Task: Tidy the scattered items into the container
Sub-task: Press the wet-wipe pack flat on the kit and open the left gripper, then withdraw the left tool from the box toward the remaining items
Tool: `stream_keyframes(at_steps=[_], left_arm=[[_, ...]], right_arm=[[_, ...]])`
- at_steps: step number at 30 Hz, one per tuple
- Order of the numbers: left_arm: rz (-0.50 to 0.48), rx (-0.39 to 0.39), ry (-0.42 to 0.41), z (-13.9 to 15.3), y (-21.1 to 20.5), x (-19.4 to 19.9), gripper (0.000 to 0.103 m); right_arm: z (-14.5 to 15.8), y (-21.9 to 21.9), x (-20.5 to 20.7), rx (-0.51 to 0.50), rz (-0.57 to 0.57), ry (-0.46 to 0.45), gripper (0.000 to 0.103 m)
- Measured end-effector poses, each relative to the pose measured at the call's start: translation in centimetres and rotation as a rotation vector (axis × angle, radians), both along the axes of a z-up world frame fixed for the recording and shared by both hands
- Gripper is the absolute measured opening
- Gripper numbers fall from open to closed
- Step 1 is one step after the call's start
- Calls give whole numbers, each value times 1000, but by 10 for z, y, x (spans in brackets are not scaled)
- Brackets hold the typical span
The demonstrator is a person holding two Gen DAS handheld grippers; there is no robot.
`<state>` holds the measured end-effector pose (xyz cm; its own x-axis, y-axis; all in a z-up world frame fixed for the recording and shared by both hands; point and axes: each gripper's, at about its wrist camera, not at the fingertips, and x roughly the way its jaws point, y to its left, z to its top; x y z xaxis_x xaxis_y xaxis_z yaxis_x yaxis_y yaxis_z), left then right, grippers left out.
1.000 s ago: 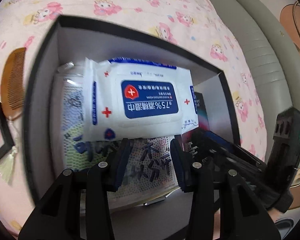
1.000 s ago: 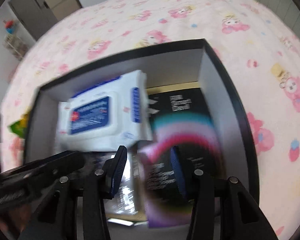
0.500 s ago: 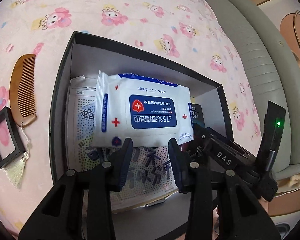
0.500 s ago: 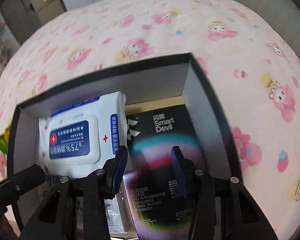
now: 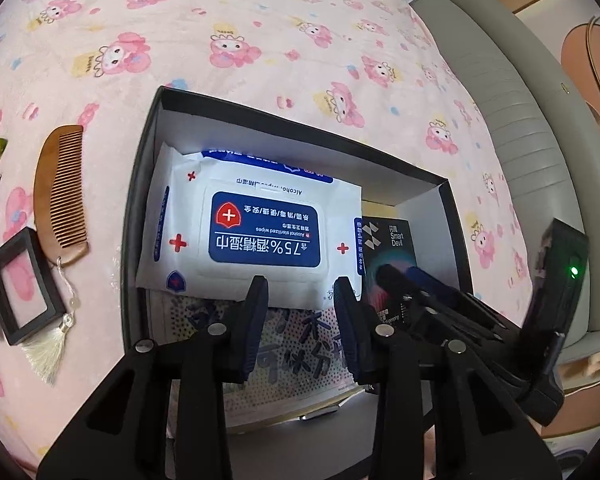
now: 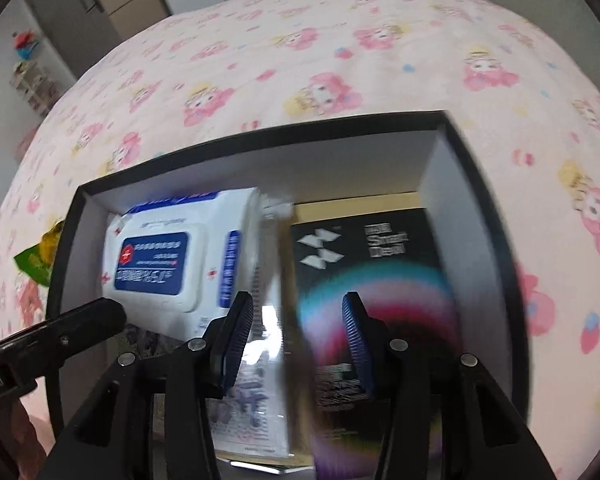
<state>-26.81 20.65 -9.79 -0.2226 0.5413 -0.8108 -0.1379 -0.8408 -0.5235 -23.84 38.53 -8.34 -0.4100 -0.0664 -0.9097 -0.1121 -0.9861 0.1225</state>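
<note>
Both claws backed off box (image 5: 148,148); left claw (image 5: 300,320), right claw (image 6: 298,336) agape, empty.

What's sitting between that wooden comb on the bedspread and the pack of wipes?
In the left wrist view, only bare pink bedspread and the box's black left wall separate the wooden comb from the wipes pack lying inside the box.
</note>
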Motion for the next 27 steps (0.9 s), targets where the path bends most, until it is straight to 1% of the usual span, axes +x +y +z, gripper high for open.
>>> stream_keyframes(at_steps=[2, 5, 9, 11, 15, 17, 19, 22, 27], left_arm=[[-8, -10, -10, -4, 4, -4, 34], [-14, -32, -29, -9, 8, -5, 34], [-36, -50, -46, -8, 9, 4, 34], [-54, -80, -46, -7, 10, 10, 34], [-103, -155, -78, -14, 22, 12, 34], [-110, -173, -86, -19, 26, 8, 34], [-103, -176, -89, -23, 28, 3, 34], [-96, -161, -98, -27, 29, -3, 34], [-108, -143, -87, -25, 27, 0, 34]], right_arm=[[4, 1, 6, 16, 1, 6, 42], [2, -3, 6, 10, 28, -9, 42], [4, -16, 15, 43, 98, -13, 42], [4, -24, 20, 86, 147, -9, 42], [-4, -32, 18, 142, 192, -28, 42], [-8, -30, 16, 151, 182, -41, 42], [-10, -28, 14, 154, 171, -46, 42], [-10, -26, 14, 153, 158, -39, 42], [-9, -29, 15, 163, 156, -31, 42]])
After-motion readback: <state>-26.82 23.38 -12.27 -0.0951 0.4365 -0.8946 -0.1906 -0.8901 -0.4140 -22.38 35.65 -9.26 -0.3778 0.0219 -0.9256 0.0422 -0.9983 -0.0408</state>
